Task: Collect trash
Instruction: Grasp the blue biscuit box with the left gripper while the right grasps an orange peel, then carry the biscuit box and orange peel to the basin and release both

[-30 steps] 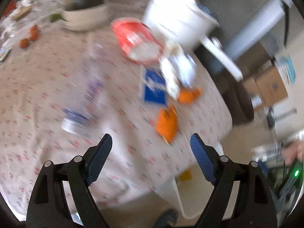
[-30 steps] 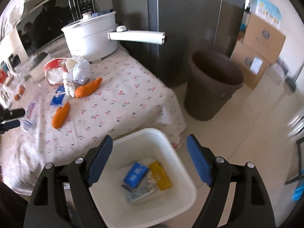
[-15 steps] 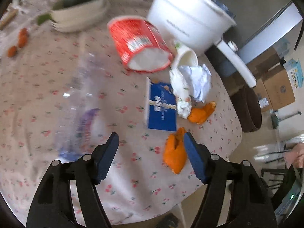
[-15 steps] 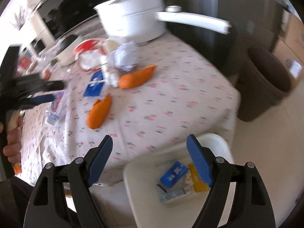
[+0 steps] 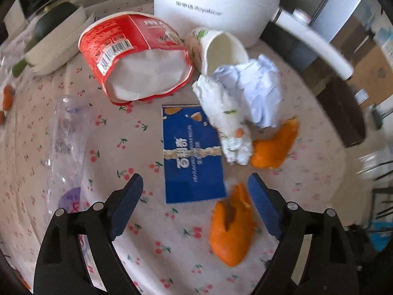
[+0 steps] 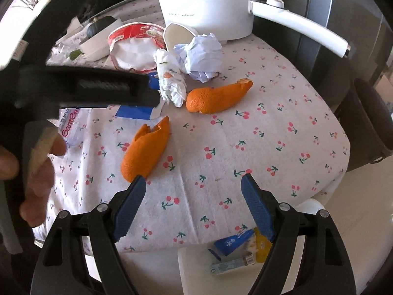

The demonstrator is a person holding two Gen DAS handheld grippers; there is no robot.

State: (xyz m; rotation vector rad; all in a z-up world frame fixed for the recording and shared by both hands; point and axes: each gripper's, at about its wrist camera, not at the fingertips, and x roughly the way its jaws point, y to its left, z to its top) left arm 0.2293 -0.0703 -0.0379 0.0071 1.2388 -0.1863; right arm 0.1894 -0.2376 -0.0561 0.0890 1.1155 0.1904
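Hovering over the table [image 5: 307,127] litter with both sets of fingers spread and empty

Ahead of the left gripper [image 5: 195,196], whose jaws have just been opening, the blue wrapper [image 5: 192,157] lies flat, its long axis running straight out from the gap between the fingers; the near orange peel [image 5: 231,228] sits just inside its right finger. The right gripper [image 6: 192,196] has that same peel beside its left finger, long axis angled away, so the left hand looks nearer the wrapper, the right nearer the peel

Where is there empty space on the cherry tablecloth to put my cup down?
Bare cloth lies right of the two orange peels, out to the table's edge. It is crowded near the white pot: red tub, crumpled paper, blue packet.
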